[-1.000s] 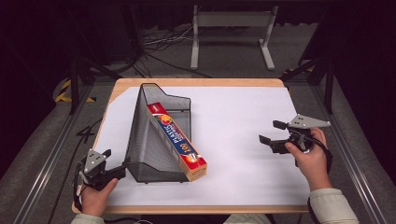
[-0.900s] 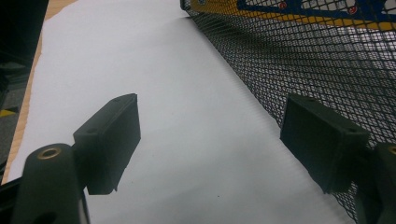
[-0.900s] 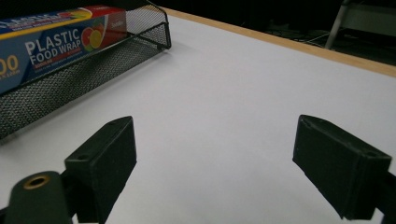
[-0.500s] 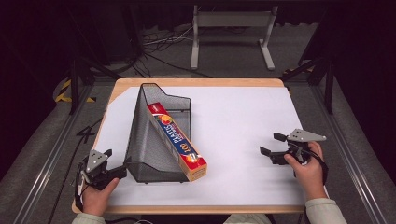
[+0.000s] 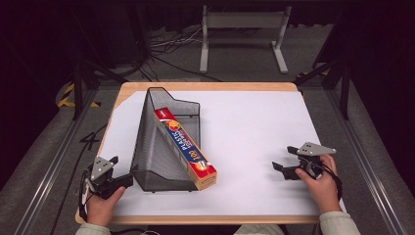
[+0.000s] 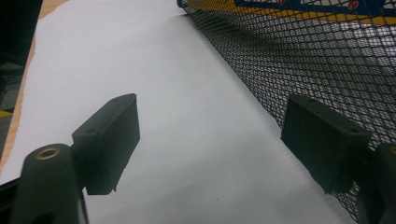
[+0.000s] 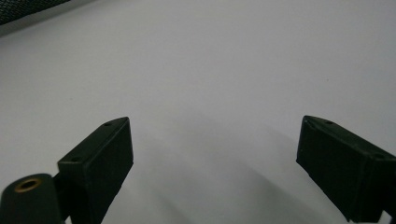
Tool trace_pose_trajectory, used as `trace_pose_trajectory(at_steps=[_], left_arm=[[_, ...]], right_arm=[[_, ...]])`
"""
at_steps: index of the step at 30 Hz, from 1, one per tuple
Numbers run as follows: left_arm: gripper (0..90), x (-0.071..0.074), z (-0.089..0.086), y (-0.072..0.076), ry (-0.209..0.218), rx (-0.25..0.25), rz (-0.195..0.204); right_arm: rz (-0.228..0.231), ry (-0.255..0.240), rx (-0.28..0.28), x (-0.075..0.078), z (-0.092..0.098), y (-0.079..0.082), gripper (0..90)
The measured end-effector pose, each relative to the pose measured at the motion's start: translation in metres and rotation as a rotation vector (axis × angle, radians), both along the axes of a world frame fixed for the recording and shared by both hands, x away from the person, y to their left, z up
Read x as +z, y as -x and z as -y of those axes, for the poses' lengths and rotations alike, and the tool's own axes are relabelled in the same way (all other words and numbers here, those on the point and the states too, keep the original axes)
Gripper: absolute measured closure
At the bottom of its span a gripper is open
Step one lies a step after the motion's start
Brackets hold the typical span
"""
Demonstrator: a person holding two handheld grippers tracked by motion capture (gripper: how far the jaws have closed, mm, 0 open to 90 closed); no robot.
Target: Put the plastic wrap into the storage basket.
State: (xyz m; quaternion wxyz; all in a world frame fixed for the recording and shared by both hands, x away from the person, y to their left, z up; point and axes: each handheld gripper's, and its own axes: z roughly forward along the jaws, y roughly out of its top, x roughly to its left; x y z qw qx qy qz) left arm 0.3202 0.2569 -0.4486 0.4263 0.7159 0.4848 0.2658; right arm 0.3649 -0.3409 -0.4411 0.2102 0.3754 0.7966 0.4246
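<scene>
Foil box (image 5: 186, 149) leans in my mesh basket (image 5: 161, 147) on the counter (image 5: 254, 132), my left gripper (image 5: 120, 171) released just beside the basket, my right gripper (image 5: 284, 164) with fingers just spreading, nothing between them, well apart.

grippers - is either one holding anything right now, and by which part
Nothing is held. The left gripper and the right gripper are both open over bare white table.

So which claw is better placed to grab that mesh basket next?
Probably the left claw: it sits open right beside the mesh basket, with one pad by the mesh. The right claw is open over bare white table, well away.
</scene>
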Motion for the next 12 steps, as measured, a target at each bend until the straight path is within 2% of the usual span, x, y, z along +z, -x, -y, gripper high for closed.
trace_pose_trajectory(at_steps=[12], left_arm=[[20.0,-0.0022,-0.0031,0.0012,0.004,-0.003,-0.005]], right_arm=[[-0.015,-0.013,0.002,-0.0002,0.0013,-0.0016,11.3]])
